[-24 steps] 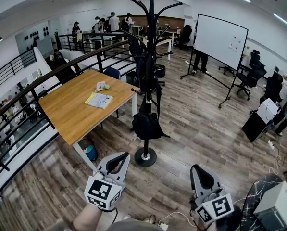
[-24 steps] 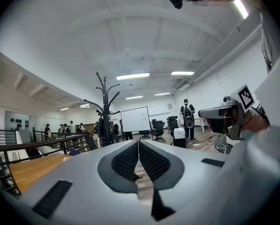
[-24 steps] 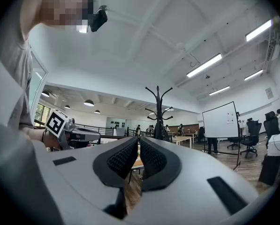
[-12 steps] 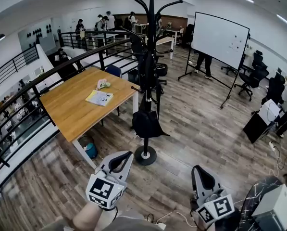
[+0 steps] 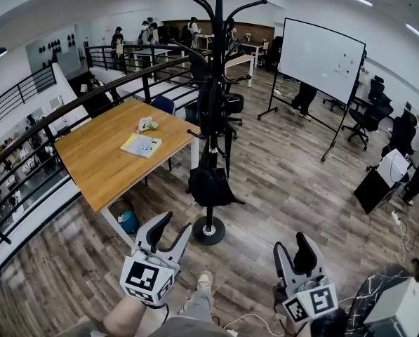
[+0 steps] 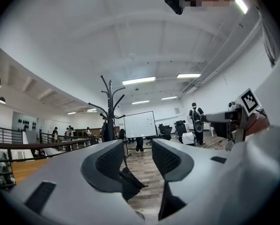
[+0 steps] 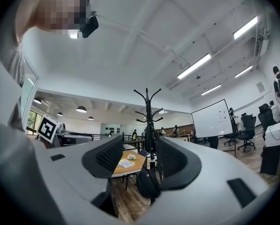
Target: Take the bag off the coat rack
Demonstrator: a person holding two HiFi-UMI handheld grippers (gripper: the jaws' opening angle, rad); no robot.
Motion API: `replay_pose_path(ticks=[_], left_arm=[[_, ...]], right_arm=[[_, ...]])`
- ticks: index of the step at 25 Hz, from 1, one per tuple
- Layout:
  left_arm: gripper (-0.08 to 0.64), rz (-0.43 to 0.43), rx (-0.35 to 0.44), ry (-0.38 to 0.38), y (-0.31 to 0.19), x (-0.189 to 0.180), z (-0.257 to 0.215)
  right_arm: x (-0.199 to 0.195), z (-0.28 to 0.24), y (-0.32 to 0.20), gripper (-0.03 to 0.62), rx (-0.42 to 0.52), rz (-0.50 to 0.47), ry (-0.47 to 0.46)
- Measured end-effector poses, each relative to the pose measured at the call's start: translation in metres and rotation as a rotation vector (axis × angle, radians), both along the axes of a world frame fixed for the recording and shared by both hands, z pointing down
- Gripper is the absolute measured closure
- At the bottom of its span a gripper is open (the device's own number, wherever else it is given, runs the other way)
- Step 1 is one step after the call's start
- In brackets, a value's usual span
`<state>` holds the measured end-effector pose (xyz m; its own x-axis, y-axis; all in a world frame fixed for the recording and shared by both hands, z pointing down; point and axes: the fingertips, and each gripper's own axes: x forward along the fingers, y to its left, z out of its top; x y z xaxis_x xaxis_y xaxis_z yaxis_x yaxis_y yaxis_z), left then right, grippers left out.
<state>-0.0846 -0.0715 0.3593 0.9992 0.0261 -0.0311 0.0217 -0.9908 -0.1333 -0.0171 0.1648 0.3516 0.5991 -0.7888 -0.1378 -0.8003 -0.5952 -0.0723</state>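
The bag hangs low on the coat rack, a dark pouch against the pole just above the round base, with its strap running straight up the pole toward the hooks. Its long line is therefore vertical, and it would have to be lifted up and off, not pulled sideways.

Both grippers are held low and in front of the person, well apart from the bag, which lies ahead and above them. The left gripper looks the nearer of the 2, sitting just short of the base. The right gripper is further out to the side. The jaws of both are opening and stand spread with nothing between them. The right gripper view frames the bag far off in the gap.

The wooden table has its corner close to the rack's left side, which could crowd the left arm. The whiteboard stands well clear.
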Motion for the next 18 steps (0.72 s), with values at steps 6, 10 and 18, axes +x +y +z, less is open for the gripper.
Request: replay_pose_path(ticks=[6, 10, 18], left_arm=[[0.360, 0.014, 0.004, -0.051, -0.007, 0.042, 0.016], [0.360, 0.013, 0.006, -0.062, -0.018, 0.074, 0.018], [0.360, 0.023, 0.033, -0.060, -0.057, 0.158, 0.003]], right_arm=[[0.040, 0.012, -0.017, 0.354, -0.038, -0.026, -0.025], [0.074, 0.012, -0.035, 0.354, -0.046, -0.045, -0.031], [0.161, -0.001, -0.091, 0.354, -0.066, -0.074, -0.008]])
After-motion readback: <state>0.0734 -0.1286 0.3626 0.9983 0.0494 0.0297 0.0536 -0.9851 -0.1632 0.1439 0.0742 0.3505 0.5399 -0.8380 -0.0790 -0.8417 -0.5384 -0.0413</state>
